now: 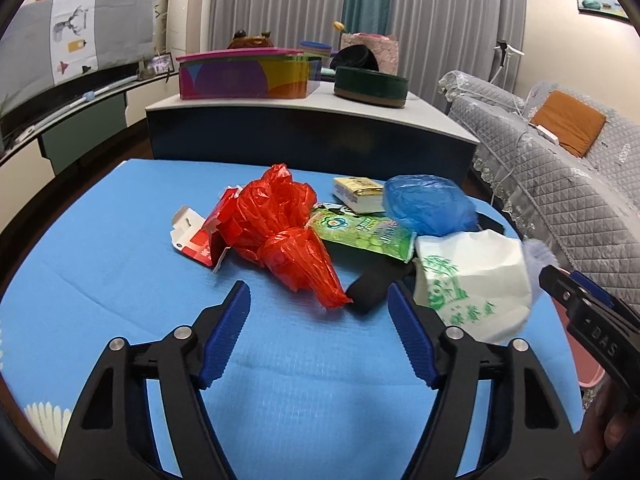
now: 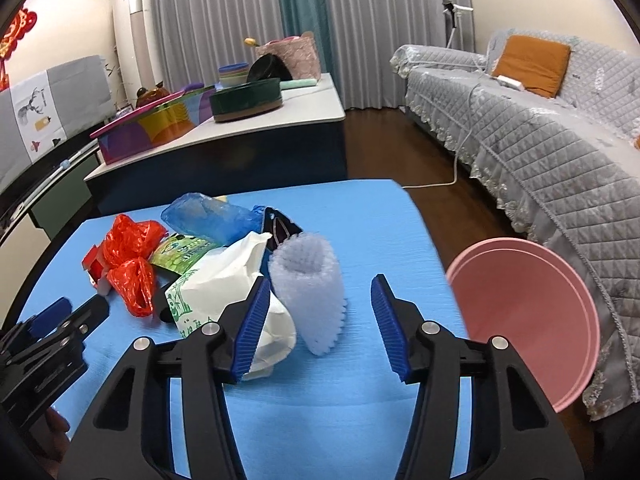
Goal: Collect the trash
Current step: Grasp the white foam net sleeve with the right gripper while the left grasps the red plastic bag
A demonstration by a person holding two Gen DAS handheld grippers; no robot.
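Left wrist view: blue mat (image 1: 120,248) with the trash pile mid-mat. From the left: torn red-white carton (image 1: 196,236), crumpled red bag (image 1: 280,224), green wrapper (image 1: 364,232), yellow-white box (image 1: 358,194) behind it, blue bag (image 1: 428,204), white bag (image 1: 472,280) with green print. A black strap (image 1: 372,286) pokes out under the green wrapper, end lying near the right pad. Left gripper (image 1: 320,304) hovers over bare mat just short of the pile, jaws apart, nothing between the pads; red bag tip sits just ahead of the gap. Right gripper body enters at the far right edge, next to the white bag.

Right wrist view: left gripper body at the lower left edge, beside the red bag (image 2: 132,264). Then green wrapper (image 2: 184,254), blue bag (image 2: 212,216), white bag (image 2: 224,288). Right gripper (image 2: 318,300) has jaws apart, not clamped. Left pad overlaps the white bag's edge; can't tell if it touches. A white foam net sleeve (image 2: 308,288) stands tilted on the mat (image 2: 380,220), lower end in the gap between the pads, closer to the left one, clear space to the right pad. Pink bin (image 2: 528,320) sits off the mat's right edge, open mouth facing the camera, sofa (image 2: 540,152) behind it.

Background both views: low table (image 2: 304,108) with boxes and a round tin.
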